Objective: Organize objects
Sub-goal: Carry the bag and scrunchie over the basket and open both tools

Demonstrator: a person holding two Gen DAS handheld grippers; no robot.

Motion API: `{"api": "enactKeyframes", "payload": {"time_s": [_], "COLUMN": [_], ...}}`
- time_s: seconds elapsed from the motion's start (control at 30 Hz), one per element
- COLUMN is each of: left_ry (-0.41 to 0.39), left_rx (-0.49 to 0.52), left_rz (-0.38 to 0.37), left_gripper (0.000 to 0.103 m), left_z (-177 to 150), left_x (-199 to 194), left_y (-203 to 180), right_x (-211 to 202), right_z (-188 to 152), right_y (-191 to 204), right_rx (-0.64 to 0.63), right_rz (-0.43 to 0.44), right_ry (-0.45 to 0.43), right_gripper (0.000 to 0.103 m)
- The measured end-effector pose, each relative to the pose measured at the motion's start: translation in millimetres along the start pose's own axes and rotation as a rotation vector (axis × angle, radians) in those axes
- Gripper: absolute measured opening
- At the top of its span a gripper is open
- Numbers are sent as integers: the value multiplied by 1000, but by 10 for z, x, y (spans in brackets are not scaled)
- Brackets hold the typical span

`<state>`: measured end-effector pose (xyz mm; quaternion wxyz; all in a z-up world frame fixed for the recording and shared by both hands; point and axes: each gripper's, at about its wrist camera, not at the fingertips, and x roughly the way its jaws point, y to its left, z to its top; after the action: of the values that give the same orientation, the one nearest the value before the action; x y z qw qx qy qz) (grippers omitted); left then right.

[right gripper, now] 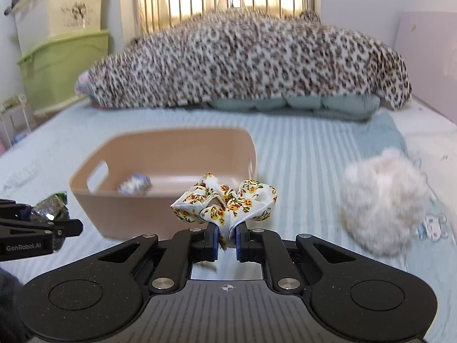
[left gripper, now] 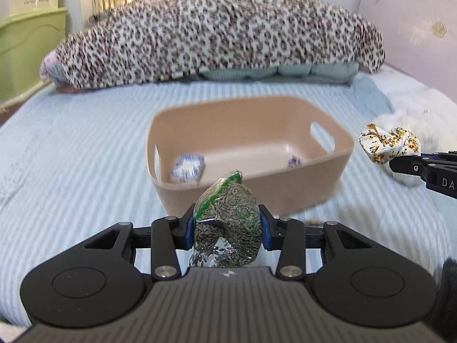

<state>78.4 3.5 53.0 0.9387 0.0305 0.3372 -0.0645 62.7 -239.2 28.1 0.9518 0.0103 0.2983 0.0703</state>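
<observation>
A beige plastic basket point(left gripper: 337, 168) point(right gripper: 94, 205) stands on the striped blue bed. A small blue-and-white packet point(left gripper: 188, 168) point(right gripper: 134, 184) lies inside it. My left gripper point(left gripper: 227, 223) is shut on a clear bag of dark seeds with a green top point(left gripper: 228, 220), held just in front of the basket's near wall; the bag also shows in the right wrist view point(right gripper: 51, 204). My right gripper point(right gripper: 227, 235) is shut on a white scrunchie with yellow flowers point(right gripper: 225, 200) point(left gripper: 390, 143), held to the right of the basket.
A white fluffy item point(right gripper: 382, 200) point(left gripper: 411, 120) lies on the bed right of the basket. A leopard-print blanket point(left gripper: 217, 31) point(right gripper: 245, 63) is heaped at the far end. Green storage bins point(right gripper: 62, 65) stand left of the bed. A pale board point(left gripper: 411, 25) lines the right side.
</observation>
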Motion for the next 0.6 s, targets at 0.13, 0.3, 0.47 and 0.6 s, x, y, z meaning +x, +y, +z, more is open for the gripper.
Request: {"api": "enactKeyframes", "payload": {"time_s": [0.13,0.3,0.47,0.6], "left_ry": [-56,-100,-114,-86], "left_rx": [7,24,59,63], "left_rz": [11,42,80,102], "left_gripper": [44,44,44,44], "left_z": [190,421,593,678], "left_x": [-65,17,256,573], "left_y": [-2,14,5,11], "right_x": [-50,19,264,533], "right_z": [221,491,667,745], "right_y": [68,132,136,181], "right_rx": [-1,9,32,16], "right_rz": [21,49,61,48], "right_ry": [-60,-112,-104,-89], "right_gripper": [10,11,11,11]}}
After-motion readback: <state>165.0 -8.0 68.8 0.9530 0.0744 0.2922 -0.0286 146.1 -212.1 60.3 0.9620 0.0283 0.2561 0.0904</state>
